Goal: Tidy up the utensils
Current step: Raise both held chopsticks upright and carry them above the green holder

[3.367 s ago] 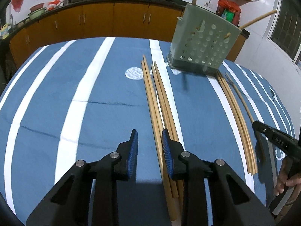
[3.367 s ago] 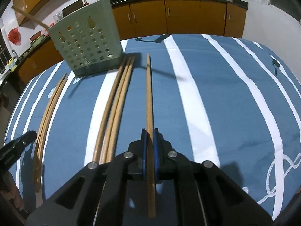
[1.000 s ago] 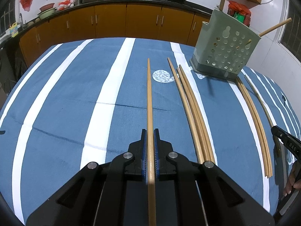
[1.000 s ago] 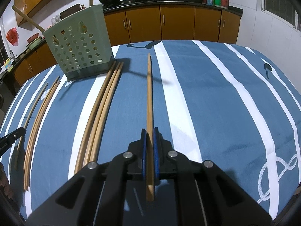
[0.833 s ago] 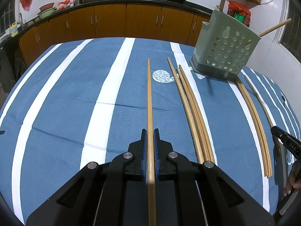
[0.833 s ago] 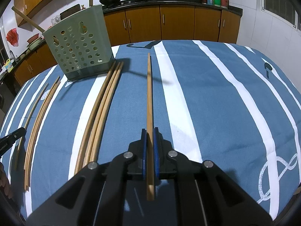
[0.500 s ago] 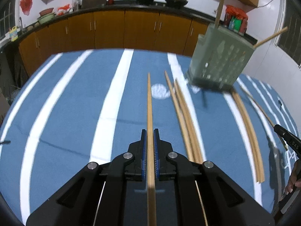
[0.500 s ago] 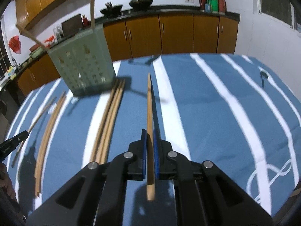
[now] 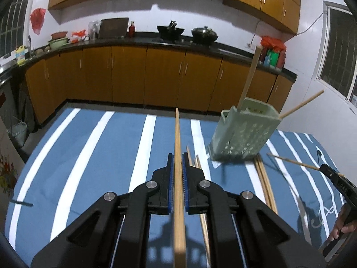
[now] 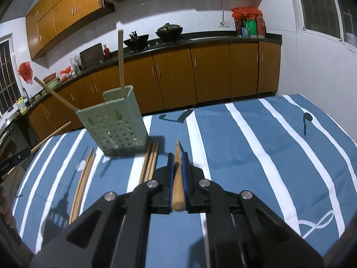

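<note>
Aloft over the striped tablecloth (image 9: 93, 156) | my left gripper (image 9: 177, 163) clamped on one chopstick (image 9: 177, 138) | my right gripper (image 10: 177, 163) clamped on another chopstick (image 10: 177, 178) | loose chopsticks (image 10: 150, 160) lying below | beyond, green holder (image 10: 116, 127) holding two sticks.

Chopsticks (image 10: 81, 183) beside holder (image 10: 116, 127) on table (image 10: 256, 147)

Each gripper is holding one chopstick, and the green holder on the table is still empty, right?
Not quite. Each gripper does hold one chopstick, but the green holder isn't empty. The right wrist view shows two chopsticks already standing in it, poking out of the top.
</note>
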`<state>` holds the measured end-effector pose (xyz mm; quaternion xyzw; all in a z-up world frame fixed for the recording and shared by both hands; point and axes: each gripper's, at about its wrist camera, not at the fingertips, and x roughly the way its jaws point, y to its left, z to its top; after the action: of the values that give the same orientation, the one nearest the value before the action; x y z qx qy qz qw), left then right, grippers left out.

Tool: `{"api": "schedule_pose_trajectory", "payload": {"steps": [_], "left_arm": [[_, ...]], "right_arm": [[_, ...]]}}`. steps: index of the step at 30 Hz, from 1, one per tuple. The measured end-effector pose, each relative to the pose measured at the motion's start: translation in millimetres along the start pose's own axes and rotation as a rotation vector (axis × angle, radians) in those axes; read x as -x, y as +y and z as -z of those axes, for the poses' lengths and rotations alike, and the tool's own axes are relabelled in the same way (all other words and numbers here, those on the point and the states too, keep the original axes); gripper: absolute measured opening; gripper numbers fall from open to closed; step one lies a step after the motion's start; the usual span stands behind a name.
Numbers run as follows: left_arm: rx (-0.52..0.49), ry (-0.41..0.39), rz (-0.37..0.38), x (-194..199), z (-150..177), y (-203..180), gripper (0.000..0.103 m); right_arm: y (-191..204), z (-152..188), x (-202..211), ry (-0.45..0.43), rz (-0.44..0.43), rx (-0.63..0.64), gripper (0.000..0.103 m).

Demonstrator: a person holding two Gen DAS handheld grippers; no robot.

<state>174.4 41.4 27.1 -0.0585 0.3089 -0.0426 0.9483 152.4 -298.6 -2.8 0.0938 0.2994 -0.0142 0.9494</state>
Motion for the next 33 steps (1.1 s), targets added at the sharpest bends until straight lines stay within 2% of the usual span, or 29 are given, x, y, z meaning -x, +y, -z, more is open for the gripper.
{"api": "schedule_pose_trajectory", "payload": {"steps": [5,10,17,23,28,33], "left_arm": [[-0.046,0.001,0.012,2.3,-6.7,-7.5,0.008],[-0.070,0.068,0.003,-11.7,6.0,-6.7,0.008],[-0.089,0.110,-0.020,-31.5,24.2,-5.8,0.008],[0.001,0.205,-0.028,-64.9,65.3,7.3,0.008],[0.014,0.260,-0.044,-74.5,84.9,9.7,0.008],[-0.005,0.253,-0.058,-67.9,91.3,7.0,0.009]], "right_arm": [[2.2,-7.8,6.6,-0.020,-0.012,-0.004,0.008],[3.2,-7.8,5.1,-0.018,-0.013,0.000,0.008],[4.8,-6.8,4.0,-0.018,-0.012,0.001,0.008],[8.2,0.2,-1.0,0.002,-0.006,0.017,0.008],[7.5,5.4,-4.4,0.014,-0.008,0.011,0.008],[7.2,11.2,-7.7,0.028,-0.010,0.012,0.008]]}}
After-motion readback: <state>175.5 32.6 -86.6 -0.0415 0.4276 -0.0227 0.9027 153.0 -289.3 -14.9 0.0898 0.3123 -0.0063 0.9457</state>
